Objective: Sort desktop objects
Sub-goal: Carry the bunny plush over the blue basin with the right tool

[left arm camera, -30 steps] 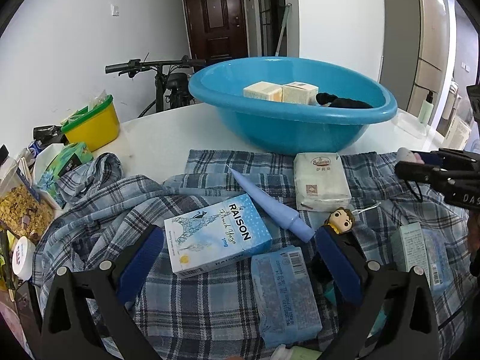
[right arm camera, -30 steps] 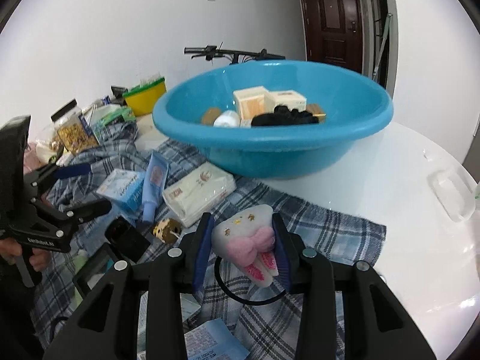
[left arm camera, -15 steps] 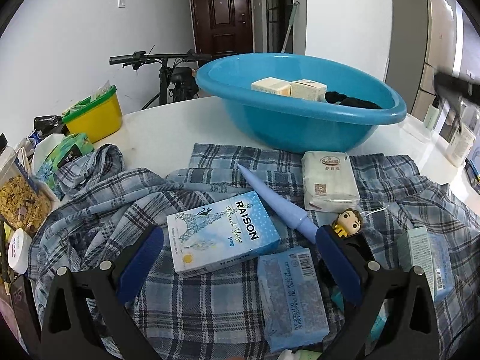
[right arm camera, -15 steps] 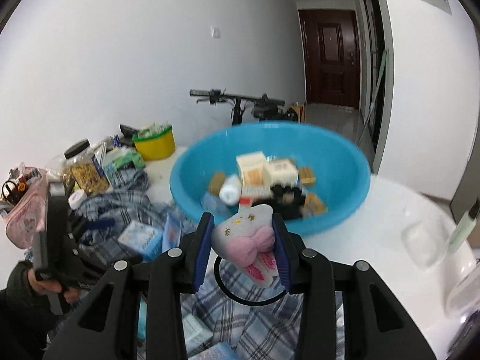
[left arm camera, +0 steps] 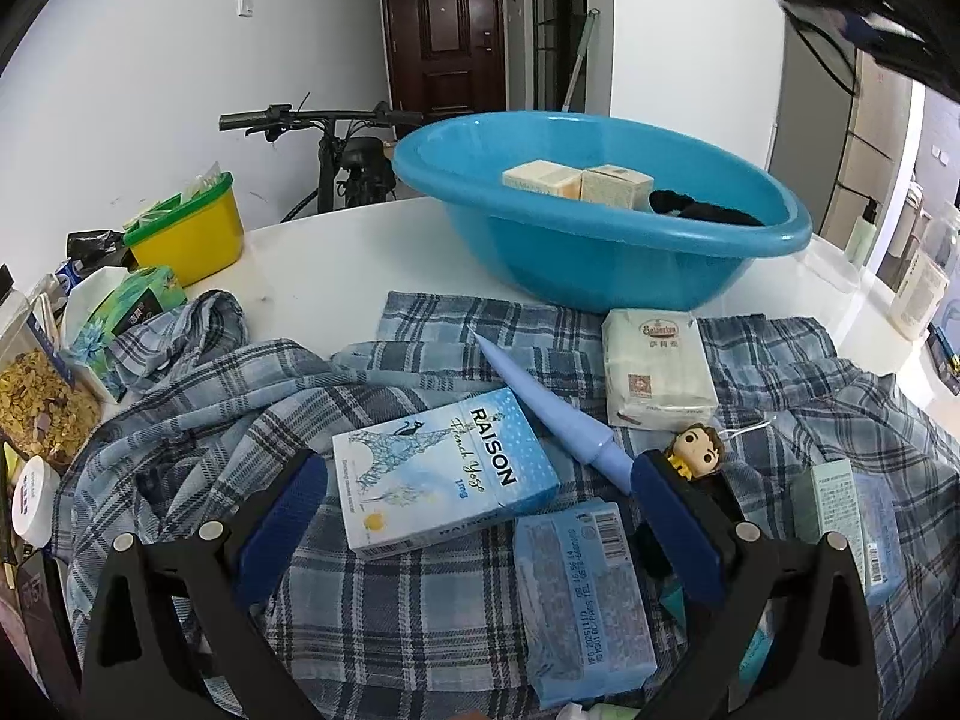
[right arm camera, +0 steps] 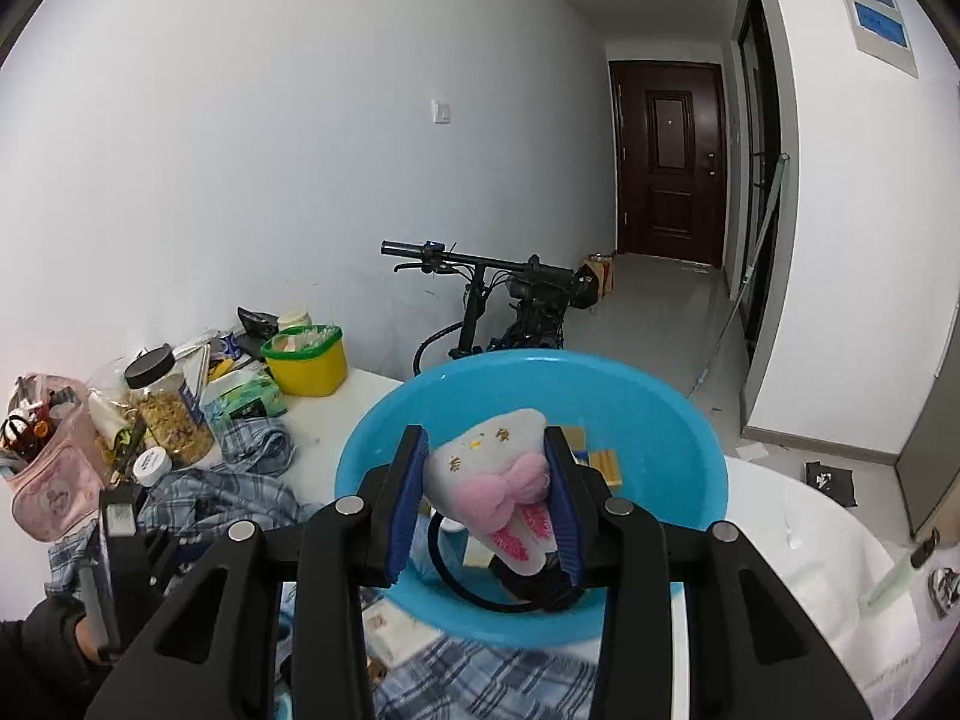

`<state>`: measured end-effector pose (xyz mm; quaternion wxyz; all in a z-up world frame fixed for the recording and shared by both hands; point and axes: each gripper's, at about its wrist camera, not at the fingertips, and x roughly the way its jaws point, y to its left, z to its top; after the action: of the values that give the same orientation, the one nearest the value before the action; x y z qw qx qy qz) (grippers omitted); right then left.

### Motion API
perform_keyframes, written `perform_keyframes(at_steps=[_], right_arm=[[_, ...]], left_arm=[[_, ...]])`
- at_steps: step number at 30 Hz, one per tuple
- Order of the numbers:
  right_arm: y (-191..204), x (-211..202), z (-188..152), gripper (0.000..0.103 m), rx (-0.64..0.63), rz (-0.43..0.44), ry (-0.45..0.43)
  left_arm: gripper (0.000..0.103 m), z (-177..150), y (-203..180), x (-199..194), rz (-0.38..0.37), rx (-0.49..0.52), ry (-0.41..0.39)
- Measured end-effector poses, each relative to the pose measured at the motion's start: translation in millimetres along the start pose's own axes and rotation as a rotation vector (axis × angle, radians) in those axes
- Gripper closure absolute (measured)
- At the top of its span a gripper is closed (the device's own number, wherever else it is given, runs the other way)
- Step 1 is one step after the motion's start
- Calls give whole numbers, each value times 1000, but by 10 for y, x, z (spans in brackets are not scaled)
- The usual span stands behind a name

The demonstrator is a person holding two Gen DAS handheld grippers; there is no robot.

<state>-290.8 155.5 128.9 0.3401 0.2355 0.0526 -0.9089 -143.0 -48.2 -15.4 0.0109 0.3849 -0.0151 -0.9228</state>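
Fingers [right arm camera: 414, 498] of the right gripper [right arm camera: 487, 495] are clamped on the plush tooth charm [right arm camera: 501, 486], pads squeezing its two flanks, and it hangs in the air over the blue basin [right arm camera: 384, 438]; it looks soft, light and springy, so a grip across the fat middle suits it; its black loop [right arm camera: 447, 570] dangles below and could snag; the left gripper [left arm camera: 477, 531] is spread wide and empty above the checked cloth [left arm camera: 420, 606] on the bench [left arm camera: 336, 264].

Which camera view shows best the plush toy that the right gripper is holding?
The right wrist view: the plush toy fills the middle, pinched between the blue fingers. The left wrist view shows only that gripper's dark edge at the top right; the toy cannot be made out.
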Motion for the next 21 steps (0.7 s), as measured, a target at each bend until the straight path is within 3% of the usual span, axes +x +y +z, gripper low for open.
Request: perform_keyframes(at_steps=[8,21], right_arm=[[-105,487,-85,66,6,-2,81],[-191,659,-216,66,29,34,132]], left_arm=[[0,11,20,-16,0,-13,-11],[0,144,120,-78,30,-11,-51]])
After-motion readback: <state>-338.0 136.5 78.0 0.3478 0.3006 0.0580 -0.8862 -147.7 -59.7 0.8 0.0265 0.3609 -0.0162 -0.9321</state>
